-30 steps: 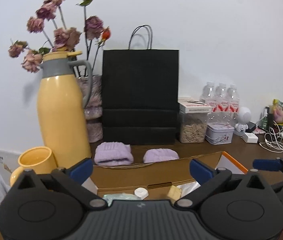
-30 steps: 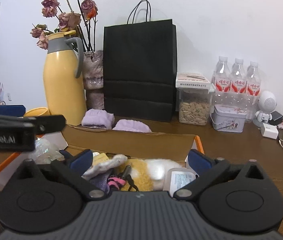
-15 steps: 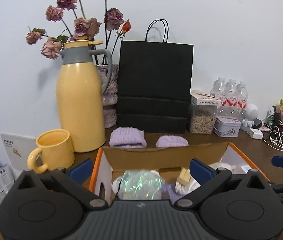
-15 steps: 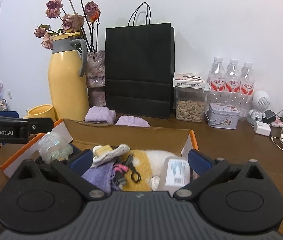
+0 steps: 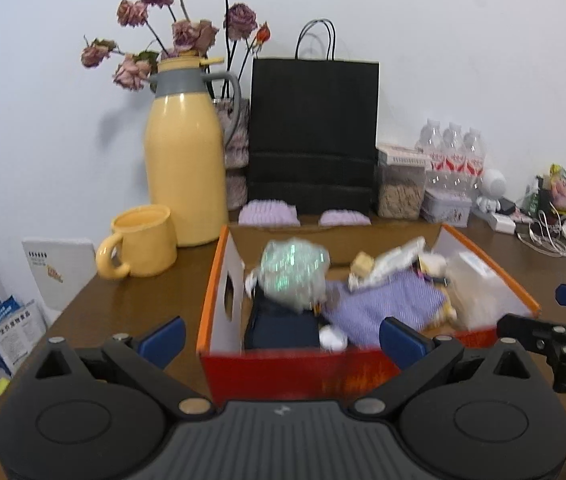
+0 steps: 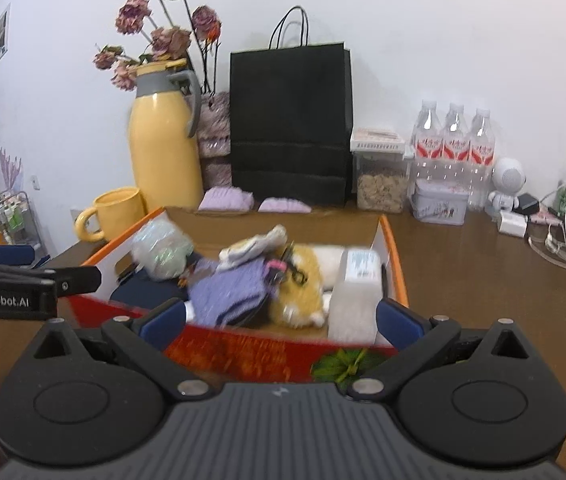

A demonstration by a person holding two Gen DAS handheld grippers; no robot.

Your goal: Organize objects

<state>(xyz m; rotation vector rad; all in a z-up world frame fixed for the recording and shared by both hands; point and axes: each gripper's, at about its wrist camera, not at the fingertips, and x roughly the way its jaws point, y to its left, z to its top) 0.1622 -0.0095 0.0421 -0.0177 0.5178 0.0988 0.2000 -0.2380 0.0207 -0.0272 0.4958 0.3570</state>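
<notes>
An open orange-rimmed cardboard box [image 5: 214, 280] with a red front wall sits on the brown table, straight ahead of both grippers. It holds an iridescent wrapped bundle [image 5: 295, 272], a purple cloth [image 5: 387, 308], a dark navy item [image 5: 283, 326], a yellow plush toy [image 6: 303, 280] and a white labelled bottle [image 6: 357, 284]. My left gripper [image 5: 283, 340] stands open over the box's near left part. My right gripper [image 6: 281, 322] stands open over the near right part, and one of its fingers [image 5: 531, 330] shows in the left wrist view. Neither gripper holds anything.
Behind the box are a yellow thermos [image 5: 183, 168], a yellow mug [image 5: 143, 240], a black paper bag [image 5: 313, 136], two purple knitted pieces [image 5: 269, 214], a seed jar [image 5: 399, 192], a tin [image 5: 445, 210] and water bottles [image 6: 455, 144]. Cables [image 5: 551, 236] lie far right. The table edge [image 5: 67, 312] runs left.
Both views have risen and pulled back, so the box's contents and red front wall now show. Both grippers stayed open, and the box's contents lie as before.
</notes>
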